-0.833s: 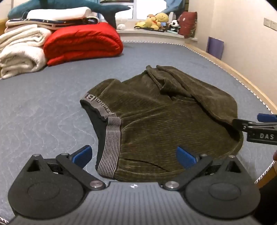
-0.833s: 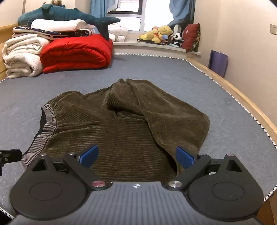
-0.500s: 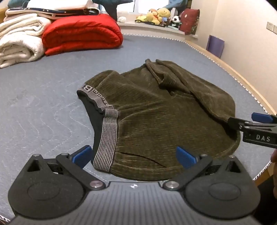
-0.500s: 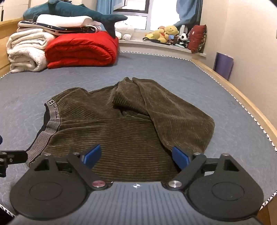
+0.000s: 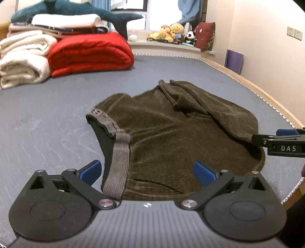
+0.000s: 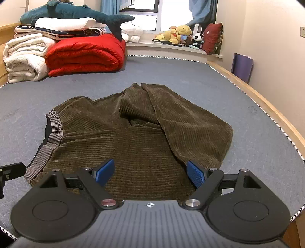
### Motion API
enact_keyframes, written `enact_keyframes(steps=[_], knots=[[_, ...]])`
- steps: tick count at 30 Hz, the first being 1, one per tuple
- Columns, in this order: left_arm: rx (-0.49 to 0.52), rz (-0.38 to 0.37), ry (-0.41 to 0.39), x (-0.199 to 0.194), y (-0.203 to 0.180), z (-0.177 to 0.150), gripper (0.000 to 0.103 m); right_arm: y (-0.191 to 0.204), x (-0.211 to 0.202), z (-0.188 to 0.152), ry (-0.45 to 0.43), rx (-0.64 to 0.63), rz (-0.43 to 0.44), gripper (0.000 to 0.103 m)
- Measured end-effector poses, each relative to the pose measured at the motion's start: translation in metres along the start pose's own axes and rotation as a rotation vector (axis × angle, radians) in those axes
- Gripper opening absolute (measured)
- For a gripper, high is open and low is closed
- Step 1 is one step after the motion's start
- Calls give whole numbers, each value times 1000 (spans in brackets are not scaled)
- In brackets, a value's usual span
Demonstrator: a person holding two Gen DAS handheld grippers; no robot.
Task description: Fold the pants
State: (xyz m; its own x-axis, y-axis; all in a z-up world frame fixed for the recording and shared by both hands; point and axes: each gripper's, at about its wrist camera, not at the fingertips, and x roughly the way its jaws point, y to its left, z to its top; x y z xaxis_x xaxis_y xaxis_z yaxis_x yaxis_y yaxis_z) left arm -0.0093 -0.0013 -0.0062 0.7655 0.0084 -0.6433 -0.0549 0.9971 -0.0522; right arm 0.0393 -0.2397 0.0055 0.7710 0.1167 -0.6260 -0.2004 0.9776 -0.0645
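1. Dark olive corduroy pants (image 5: 171,137), folded into a rough bundle, lying near the front middle of a grey quilted mattress (image 5: 47,118).
2. Grey ribbed waistband (image 5: 118,145) along the bundle's left side, black lining showing just beside it; printed lettering on the band, too small to read.
3. One loose flap of leg (image 6: 179,118) draped diagonally over the right half of the bundle, ending in a rounded edge near the mattress's right side.
4. Left gripper (image 5: 147,171) low over the bundle's near-left edge, blue pads (image 5: 89,170) spread wide, nothing clamped; waistband end lying under the gap between them.
5. Right gripper (image 6: 150,172) low over the bundle's near-right part, pads (image 6: 195,173) also wide apart, gripping nothing; corduroy visible beneath the gap, contact not clear.
6. From the left view, right gripper (image 5: 278,142) entering from the right edge, its tip at the bundle's right rim, marked DAS.
7. Far left: folded red quilt (image 6: 83,54), rolled white blankets (image 6: 24,57) beside it, more folded bedding on top, and a plush shark (image 6: 76,12) on that.
8. Far back: window sill with stuffed toys (image 6: 177,35) and a dark red cushion (image 6: 212,38).
9. Wooden bed frame (image 6: 266,106) along the right, a purple object (image 6: 242,64) against the wall behind.
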Motion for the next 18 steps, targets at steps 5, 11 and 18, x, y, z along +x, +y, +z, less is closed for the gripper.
enact_keyframes(steps=[5,11,18], knots=[[20,6,11,2,1,0,103,1,1,0,9,-4,0,84],[7,-17,21,1,6,0,102,2,6,0,31,-2,-14,84],[-13,-32,30,2,9,0,102,-1,9,-3,43,12,-24,84]])
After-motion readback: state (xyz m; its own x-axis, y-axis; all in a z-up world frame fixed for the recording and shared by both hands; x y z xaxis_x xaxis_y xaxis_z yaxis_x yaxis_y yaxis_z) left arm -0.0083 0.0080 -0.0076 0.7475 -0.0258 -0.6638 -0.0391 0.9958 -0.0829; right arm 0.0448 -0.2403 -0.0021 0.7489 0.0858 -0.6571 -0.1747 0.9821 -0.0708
